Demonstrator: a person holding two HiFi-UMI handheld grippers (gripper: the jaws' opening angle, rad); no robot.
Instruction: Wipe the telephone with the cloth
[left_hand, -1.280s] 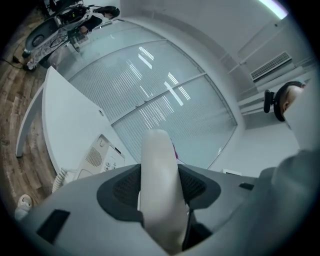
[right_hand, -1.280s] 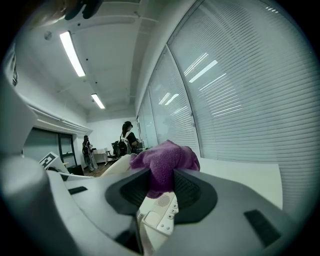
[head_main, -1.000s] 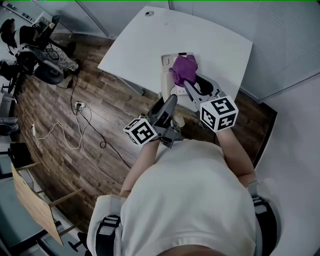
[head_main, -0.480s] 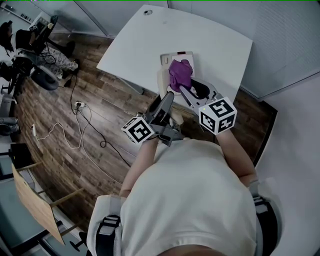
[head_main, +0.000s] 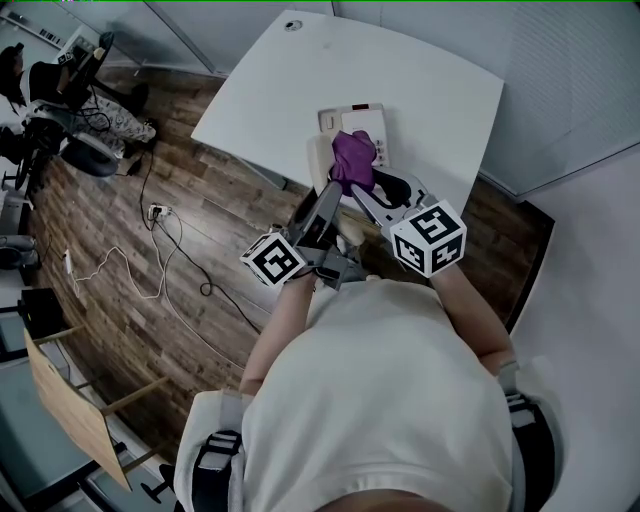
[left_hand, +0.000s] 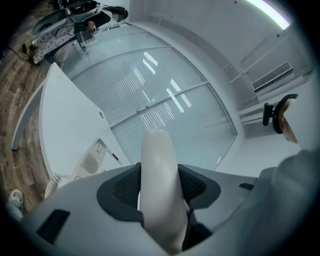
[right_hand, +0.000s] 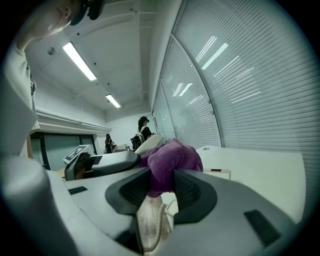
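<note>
1. The left gripper (head_main: 325, 208) clamps the white handset (left_hand: 158, 165); the right gripper (head_main: 357, 185) pinches the purple cloth (head_main: 352, 156) against it.
2. The table (head_main: 430, 80) carries the telephone base (head_main: 350, 118) near its front edge.
3. From the head view, the cloth hides much of the base.

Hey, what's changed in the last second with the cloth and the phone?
The right gripper, shut on the purple fluffy cloth, has drawn it back across the cream telephone base toward the person, beside the cream handset. The left gripper holds the handset as before; base unmoved.
</note>
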